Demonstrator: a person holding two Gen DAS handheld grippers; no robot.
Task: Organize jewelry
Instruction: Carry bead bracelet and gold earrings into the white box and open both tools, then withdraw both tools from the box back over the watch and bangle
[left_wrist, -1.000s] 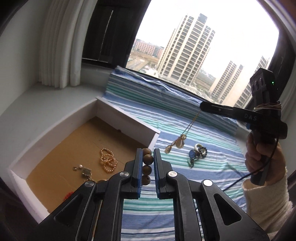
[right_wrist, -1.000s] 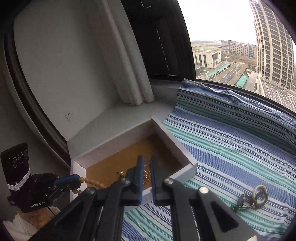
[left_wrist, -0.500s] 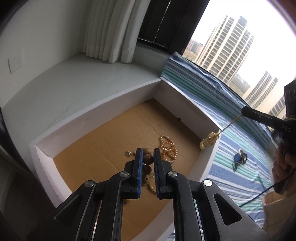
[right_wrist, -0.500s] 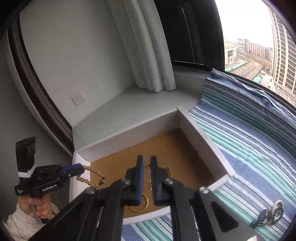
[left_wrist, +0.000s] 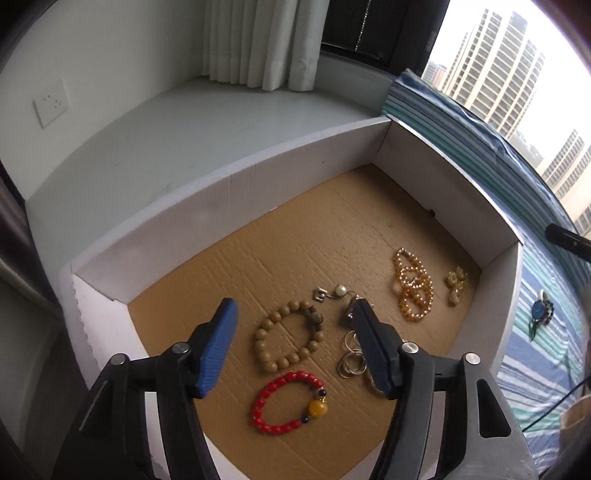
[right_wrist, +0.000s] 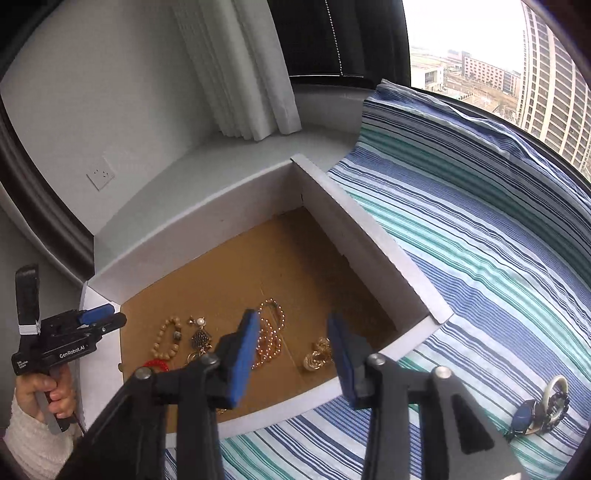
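My left gripper (left_wrist: 293, 314) hangs over the white box (left_wrist: 258, 184), its jaws opening with nothing pressed between them. The wooden bead bracelet (left_wrist: 288, 339) lies loose on the brown box floor just beneath it. My right gripper (right_wrist: 291, 325) is over the box's near right corner, jaws opening as well. The gold pendant necklace (right_wrist: 317, 356) lies in a small heap on the floor below it, free of the pads. In the right wrist view the left gripper (right_wrist: 110, 317) shows at the box's left edge, held by a hand.
On the box floor also lie a red bracelet (left_wrist: 288, 402), an amber bead strand (left_wrist: 412, 286), silver rings (left_wrist: 352, 362) and a pearl earring (left_wrist: 340, 291). A blue watch with a ring cluster (right_wrist: 543, 410) remains on the striped cloth (right_wrist: 480, 240). White curtain and wall stand behind.
Both grippers sank over the box and went from shut to open. The wooden bracelet left the left jaws and the gold necklace left the right jaws; both now lie on the box floor.
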